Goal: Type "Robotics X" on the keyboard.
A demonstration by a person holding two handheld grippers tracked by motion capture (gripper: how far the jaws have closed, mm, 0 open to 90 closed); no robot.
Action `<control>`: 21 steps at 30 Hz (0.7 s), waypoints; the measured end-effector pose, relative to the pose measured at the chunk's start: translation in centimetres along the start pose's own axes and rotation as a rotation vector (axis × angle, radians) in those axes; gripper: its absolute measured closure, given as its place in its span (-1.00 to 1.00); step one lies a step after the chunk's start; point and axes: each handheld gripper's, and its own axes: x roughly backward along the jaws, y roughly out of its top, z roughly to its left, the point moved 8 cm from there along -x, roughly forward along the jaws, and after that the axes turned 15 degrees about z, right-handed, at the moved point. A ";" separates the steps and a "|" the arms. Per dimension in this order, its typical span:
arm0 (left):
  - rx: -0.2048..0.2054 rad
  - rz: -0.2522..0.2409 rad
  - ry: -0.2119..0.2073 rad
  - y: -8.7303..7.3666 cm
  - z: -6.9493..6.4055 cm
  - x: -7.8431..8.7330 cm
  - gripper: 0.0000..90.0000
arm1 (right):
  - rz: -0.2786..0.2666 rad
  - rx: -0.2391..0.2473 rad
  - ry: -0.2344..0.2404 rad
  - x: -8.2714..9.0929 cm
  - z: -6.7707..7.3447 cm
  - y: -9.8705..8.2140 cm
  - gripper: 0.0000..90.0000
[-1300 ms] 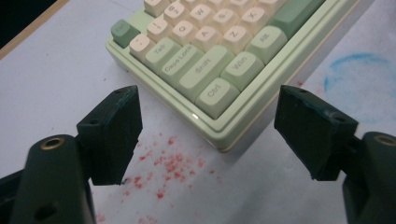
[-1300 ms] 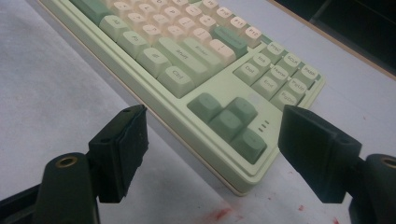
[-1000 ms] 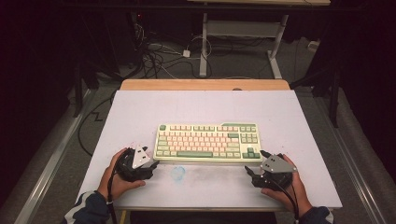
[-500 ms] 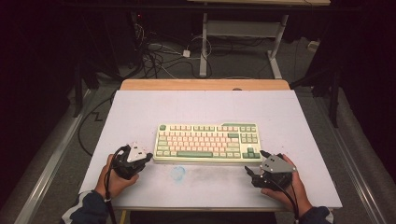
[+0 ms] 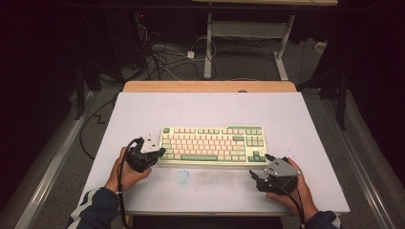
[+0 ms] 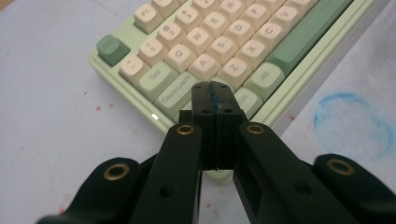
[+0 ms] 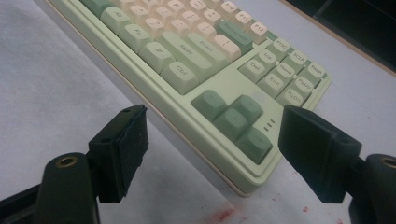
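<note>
A pale green keyboard with cream letter keys and darker green modifier, arrow and space keys is laid flat on the white table, its long side set squarely across, slightly nearer the near edge than the far one.

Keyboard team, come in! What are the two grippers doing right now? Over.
Left gripper shut, empty, over the keyboard left corner. Right gripper open, near its arrow keys. Nothing blocking; blue ring stain on table.
</note>
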 end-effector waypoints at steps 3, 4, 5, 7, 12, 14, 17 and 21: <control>-0.014 0.008 -0.012 0.7 -0.6 -0.7 0.95 | -0.001 0.000 0.001 0.0 0.0 0.0 -0.43; -0.017 0.007 -0.012 0.9 -0.8 -0.9 0.94 | -0.001 0.000 0.001 0.0 0.0 0.0 -0.43; -0.019 0.013 -0.020 1.0 -1.0 -1.2 0.94 | 0.001 0.000 0.002 0.0 0.0 0.0 -0.43; -0.032 0.026 -0.022 1.2 -1.3 -1.8 0.94 | 0.003 0.001 0.003 -0.1 0.0 0.0 -0.43; -0.039 0.042 -0.030 1.5 -1.9 -2.8 0.94 | 0.003 0.003 0.005 -0.1 0.1 -0.1 -0.43; -0.044 0.046 -0.031 1.6 -2.0 -3.1 0.94 | 0.003 0.002 0.006 -0.1 0.1 -0.1 -0.43; -0.044 0.047 -0.031 1.8 -2.2 -3.4 0.94 | 0.005 0.005 0.007 -0.1 0.1 -0.1 -0.43; -0.044 0.051 -0.028 2.1 -2.2 -3.9 0.94 | 0.006 0.009 0.008 -0.2 0.2 -0.1 -0.43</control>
